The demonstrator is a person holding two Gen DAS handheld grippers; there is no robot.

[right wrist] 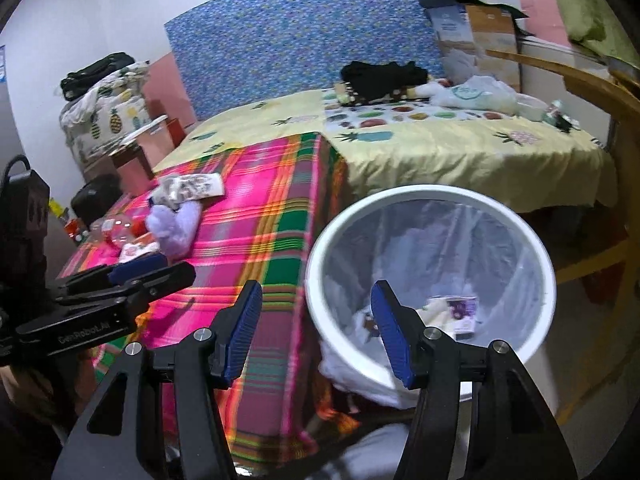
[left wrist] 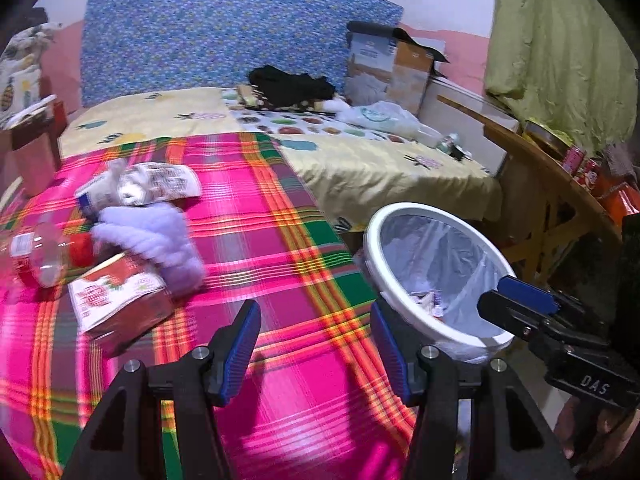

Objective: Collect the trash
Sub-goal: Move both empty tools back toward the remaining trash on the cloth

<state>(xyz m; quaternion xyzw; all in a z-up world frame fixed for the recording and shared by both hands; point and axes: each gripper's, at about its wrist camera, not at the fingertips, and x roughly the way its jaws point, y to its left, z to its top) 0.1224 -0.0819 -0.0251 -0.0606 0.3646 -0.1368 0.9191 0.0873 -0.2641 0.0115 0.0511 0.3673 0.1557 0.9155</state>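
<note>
In the left wrist view, the left gripper (left wrist: 316, 344) is open and empty above the pink plaid cloth (left wrist: 280, 248). A carton (left wrist: 120, 304), a crumpled wrapper (left wrist: 148, 188), a clear bottle (left wrist: 40, 256) and something fluffy and lilac (left wrist: 156, 240), maybe a soft toy, lie on the cloth at the left.

In the right wrist view, the right gripper (right wrist: 316, 328) is open and empty at the near rim of the white bin (right wrist: 432, 200), which holds some trash (right wrist: 456, 312) in its liner.

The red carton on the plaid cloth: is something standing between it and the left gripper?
Nothing visible does. The left gripper is open and empty, and only bare plaid cloth lies between it and the red carton. The purple fluffy thing sits behind the carton.
</note>
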